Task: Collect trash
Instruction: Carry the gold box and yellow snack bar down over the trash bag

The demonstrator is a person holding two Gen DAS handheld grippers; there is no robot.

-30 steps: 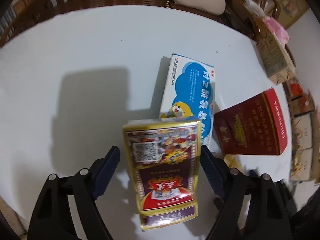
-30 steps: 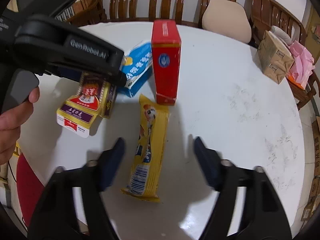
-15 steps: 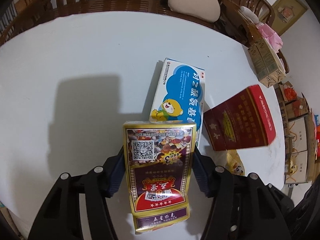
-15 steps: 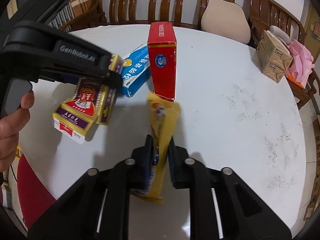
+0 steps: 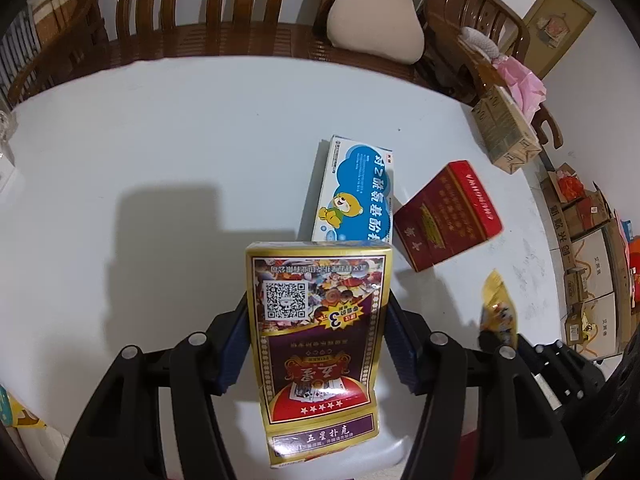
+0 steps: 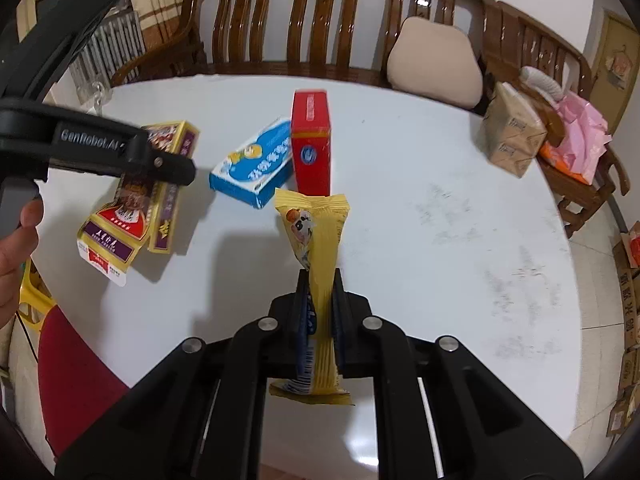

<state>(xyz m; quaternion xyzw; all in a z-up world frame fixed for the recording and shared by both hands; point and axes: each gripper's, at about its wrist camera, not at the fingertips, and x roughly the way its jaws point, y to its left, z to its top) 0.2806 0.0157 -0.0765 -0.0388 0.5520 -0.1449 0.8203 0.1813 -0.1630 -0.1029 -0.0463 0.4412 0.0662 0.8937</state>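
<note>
Left gripper (image 5: 316, 344): jaws clenched on the two long sides of a gold-bordered purple-and-red playing-card carton (image 5: 318, 344), its opened end flap nearest the camera; in the right wrist view the same carton (image 6: 136, 200) appears raised above the round white table (image 6: 440, 200), casting a shadow beneath. Right gripper (image 6: 318, 300): jaws clamped on the lower half of a long yellow snack wrapper (image 6: 318, 264) with a cartoon cow print; wrapper upright, clear of the tabletop, its crimped top above the fingertips. Flat blue-and-white cardboard box with a cartoon bear (image 5: 354, 190): lying on the table beyond the carton. Red cardboard box with gold print (image 6: 311, 142): standing upright just beside the blue box. Background: curved brown wooden bench (image 6: 320, 28), beige cushion (image 6: 436, 66), brown cardboard box (image 6: 512, 136) on the bench.
</note>
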